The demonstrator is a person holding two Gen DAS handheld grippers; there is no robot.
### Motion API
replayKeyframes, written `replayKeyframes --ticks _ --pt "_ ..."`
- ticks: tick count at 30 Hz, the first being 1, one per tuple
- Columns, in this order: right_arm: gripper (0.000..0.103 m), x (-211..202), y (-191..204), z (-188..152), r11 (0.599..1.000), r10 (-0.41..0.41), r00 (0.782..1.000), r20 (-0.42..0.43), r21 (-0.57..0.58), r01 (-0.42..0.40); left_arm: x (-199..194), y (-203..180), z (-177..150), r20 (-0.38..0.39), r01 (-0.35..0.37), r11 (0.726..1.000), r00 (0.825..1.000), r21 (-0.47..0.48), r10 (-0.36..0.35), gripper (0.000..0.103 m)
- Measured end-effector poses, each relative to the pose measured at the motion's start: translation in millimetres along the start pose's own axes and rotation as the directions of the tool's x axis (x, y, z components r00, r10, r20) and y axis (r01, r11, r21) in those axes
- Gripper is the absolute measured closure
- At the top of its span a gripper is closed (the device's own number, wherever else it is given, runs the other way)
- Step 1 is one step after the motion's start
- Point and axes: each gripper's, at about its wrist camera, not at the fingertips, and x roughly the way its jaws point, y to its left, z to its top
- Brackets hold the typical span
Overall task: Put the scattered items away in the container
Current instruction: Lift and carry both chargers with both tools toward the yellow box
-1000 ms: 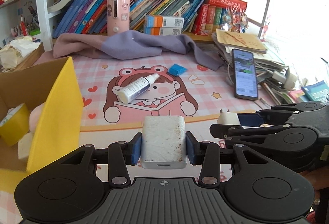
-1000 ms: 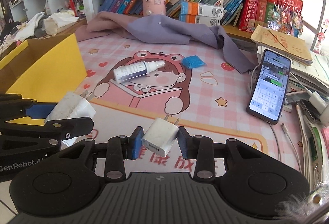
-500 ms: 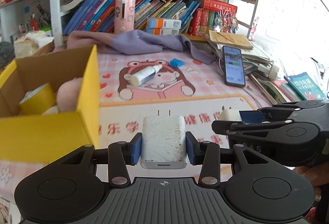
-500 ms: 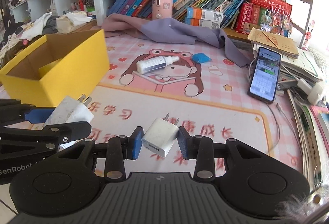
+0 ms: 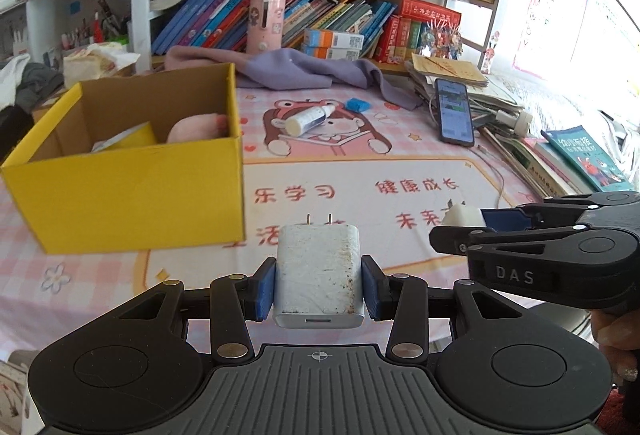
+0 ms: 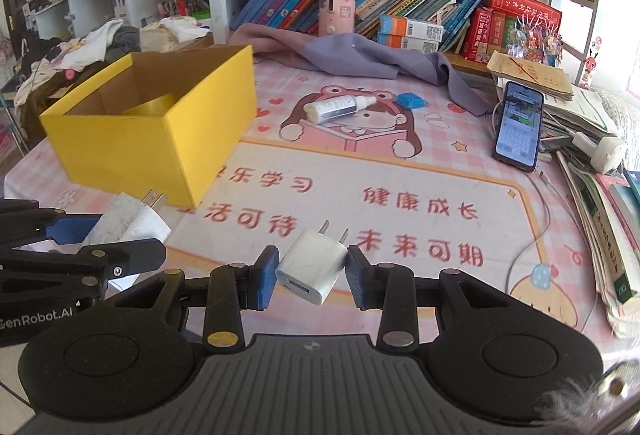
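My left gripper (image 5: 319, 293) is shut on a large, stained white charger (image 5: 319, 275), prongs pointing forward. My right gripper (image 6: 312, 273) is shut on a small white charger (image 6: 312, 267), held at a tilt. Both hang over the near part of the pink mat. The yellow cardboard box (image 5: 132, 195) stands ahead to the left, open on top, with a pink soft item (image 5: 198, 127) and a yellow piece inside. Farther back on the mat lie a white spray bottle (image 6: 338, 108) and a small blue packet (image 6: 411, 100). Each gripper shows at the edge of the other's view.
A purple cloth (image 6: 360, 53) lies at the back below a shelf of books, with a pink cylinder (image 6: 337, 6) standing there. A phone (image 6: 518, 125) with a cable leans on stacked papers and books (image 6: 600, 203) along the right. Clothes are piled at the far left.
Both grippers have drawn back from the shelf, each still holding its charger. The box, bottle and books look farther away, and the whole box has come into view.
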Motion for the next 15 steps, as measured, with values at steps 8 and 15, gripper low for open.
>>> replayKeyframes --ticks 8,15 --pt "0.068 -14.1 23.7 -10.8 1.0 0.009 1.0 -0.001 -0.012 -0.009 -22.3 11.9 -12.8 0.013 -0.006 1.0 1.0 -0.013 0.006 0.062" --pt "0.068 -17.3 46.2 -11.9 0.998 0.043 0.999 -0.004 -0.041 -0.043 -38.3 31.1 -23.3 0.017 -0.034 0.998 0.999 -0.048 0.035 0.062"
